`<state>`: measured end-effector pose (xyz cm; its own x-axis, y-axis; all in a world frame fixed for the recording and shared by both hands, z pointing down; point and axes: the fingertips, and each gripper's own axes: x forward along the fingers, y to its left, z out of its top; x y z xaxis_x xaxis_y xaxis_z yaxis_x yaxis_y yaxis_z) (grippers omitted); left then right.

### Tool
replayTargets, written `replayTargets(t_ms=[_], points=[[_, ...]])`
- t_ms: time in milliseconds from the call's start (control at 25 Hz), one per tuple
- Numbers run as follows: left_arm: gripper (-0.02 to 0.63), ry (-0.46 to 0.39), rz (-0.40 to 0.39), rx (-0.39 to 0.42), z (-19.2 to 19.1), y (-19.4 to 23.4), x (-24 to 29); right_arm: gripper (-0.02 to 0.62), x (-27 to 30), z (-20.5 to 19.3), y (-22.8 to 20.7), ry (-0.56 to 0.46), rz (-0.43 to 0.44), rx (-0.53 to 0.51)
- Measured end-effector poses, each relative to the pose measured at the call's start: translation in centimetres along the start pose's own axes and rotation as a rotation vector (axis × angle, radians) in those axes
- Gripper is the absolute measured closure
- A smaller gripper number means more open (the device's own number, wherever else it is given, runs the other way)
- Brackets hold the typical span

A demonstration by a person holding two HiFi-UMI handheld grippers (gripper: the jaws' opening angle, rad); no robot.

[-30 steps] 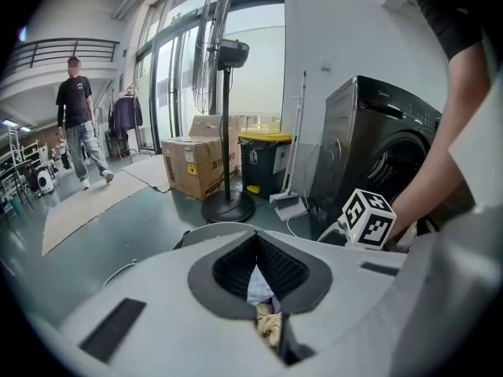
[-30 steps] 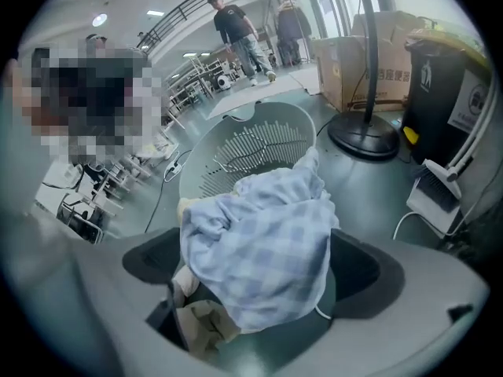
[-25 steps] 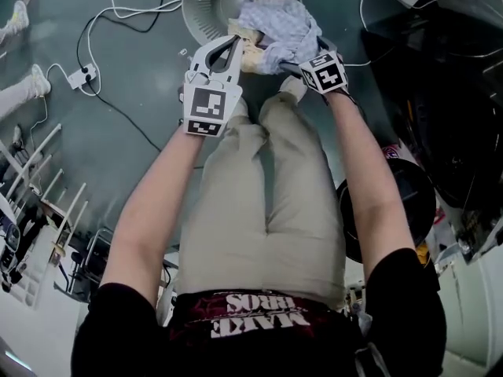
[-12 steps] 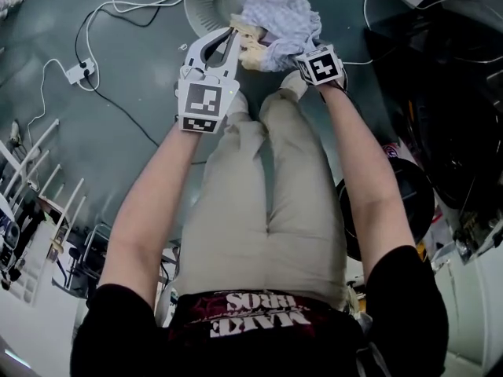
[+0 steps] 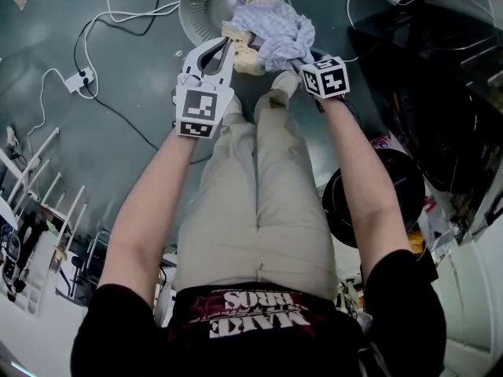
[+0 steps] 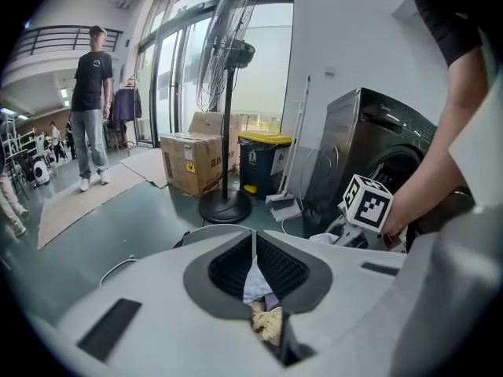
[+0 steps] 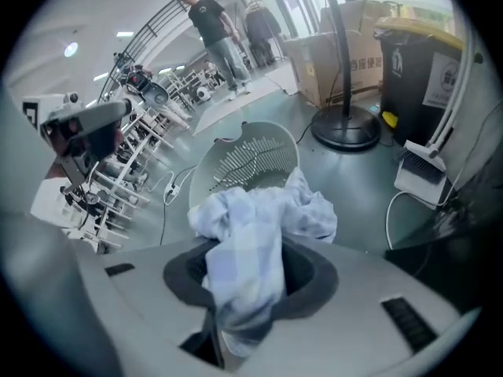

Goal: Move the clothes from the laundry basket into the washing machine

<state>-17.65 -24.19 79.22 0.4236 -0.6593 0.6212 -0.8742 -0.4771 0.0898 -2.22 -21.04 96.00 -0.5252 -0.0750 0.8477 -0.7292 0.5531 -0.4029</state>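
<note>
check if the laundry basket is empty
Looks empty: the laundry basket shows bare slatted wall in the right gripper view; the blue cloth hides part of it.

Top of laundry basket [image 5: 192, 10] cut off, right gripper [image 5: 299, 60] jaws buried in clothes [image 5: 275, 31]

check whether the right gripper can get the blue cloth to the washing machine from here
Probably yes. The right gripper, its jaws having just been closing on the blue cloth, is close by the washing machine, with nothing visible between.
</note>
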Motion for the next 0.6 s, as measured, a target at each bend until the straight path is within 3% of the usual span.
replayTargets(t_ms=[600], points=[[0.576,-0.040,-0.045,0.029,3.0,-0.2,-4.7,0.453,-12.9,7.8,6.0,-0.365,0.068,0.161]])
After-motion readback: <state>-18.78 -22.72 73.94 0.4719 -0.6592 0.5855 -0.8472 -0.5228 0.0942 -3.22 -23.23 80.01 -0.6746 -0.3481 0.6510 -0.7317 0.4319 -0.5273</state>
